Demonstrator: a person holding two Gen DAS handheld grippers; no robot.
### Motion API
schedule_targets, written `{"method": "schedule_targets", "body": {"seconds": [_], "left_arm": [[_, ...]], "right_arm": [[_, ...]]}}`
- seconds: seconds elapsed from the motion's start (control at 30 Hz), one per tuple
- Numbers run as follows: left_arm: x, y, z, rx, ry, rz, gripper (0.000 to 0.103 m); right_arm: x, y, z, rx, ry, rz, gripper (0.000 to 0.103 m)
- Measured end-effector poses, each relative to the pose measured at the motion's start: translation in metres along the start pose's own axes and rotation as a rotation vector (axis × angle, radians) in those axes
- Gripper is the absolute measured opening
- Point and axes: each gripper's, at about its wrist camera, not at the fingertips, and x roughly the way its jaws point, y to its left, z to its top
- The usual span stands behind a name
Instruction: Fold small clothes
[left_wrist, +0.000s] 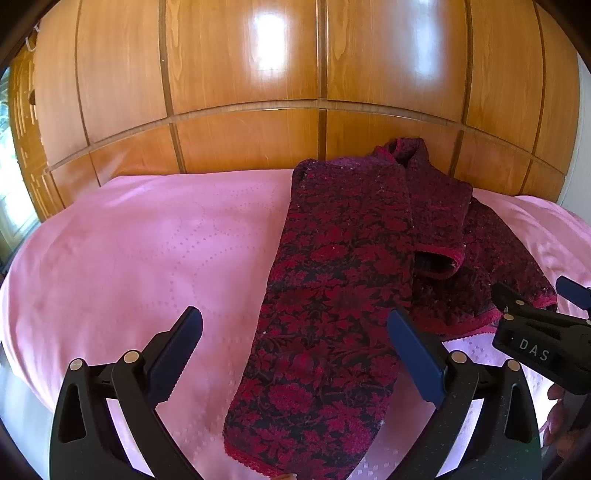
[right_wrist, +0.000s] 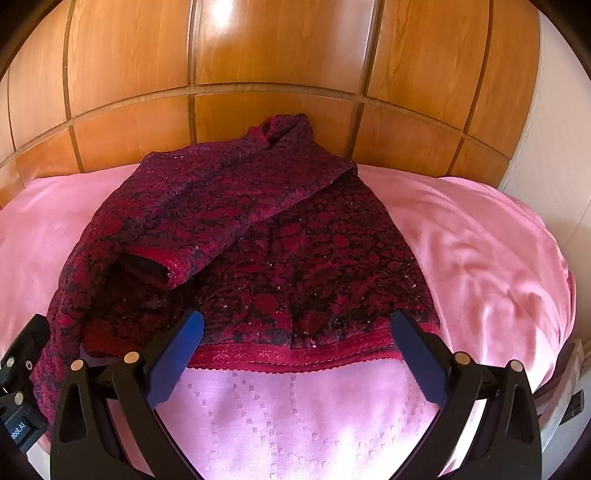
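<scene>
The red-and-black floral sweater (right_wrist: 258, 236) is lying half-folded at frame centre on the pink bedspread (right_wrist: 480, 251). The left gripper (left_wrist: 295, 354) and right gripper (right_wrist: 295, 354) are both hovering released. Risk: a 1-layer pinch is likely undoing the folded sleeve (right_wrist: 207, 236).

Black tool (left_wrist: 295, 354) arms, blue pads (left_wrist: 177, 358), brass rivets (left_wrist: 131, 357)

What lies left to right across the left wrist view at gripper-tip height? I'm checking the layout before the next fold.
Pink bedspread → left gripper, its jaws open around the folded sweater → sweater's red hem → right gripper.
</scene>
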Motion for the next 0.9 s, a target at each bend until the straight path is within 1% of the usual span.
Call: {"method": "schedule_targets", "body": {"seconds": [0.2,0.3,0.47,0.6,0.9], "left_arm": [[-0.002,0.001,0.0,0.004,0.005,0.002,0.099],[-0.001,-0.002,0.005,0.009,0.01,0.005,0.099],[-0.004,-0.002,0.006,0.007,0.01,0.008,0.099],[-0.004,-0.002,0.007,0.008,0.013,0.009,0.099],[-0.003,0.003,0.008,0.011,0.021,0.005,0.099]], "right_arm": [[0.0,-0.001,-0.002,0.004,0.006,0.01,0.101],[-0.001,-0.001,-0.003,0.011,0.009,0.018,0.101],[-0.001,-0.008,-0.001,0.039,0.015,0.047,0.101],[-0.002,-0.018,0.001,0.074,0.02,0.098,0.101],[-0.002,-0.03,0.004,0.112,0.033,0.117,0.101]]}}
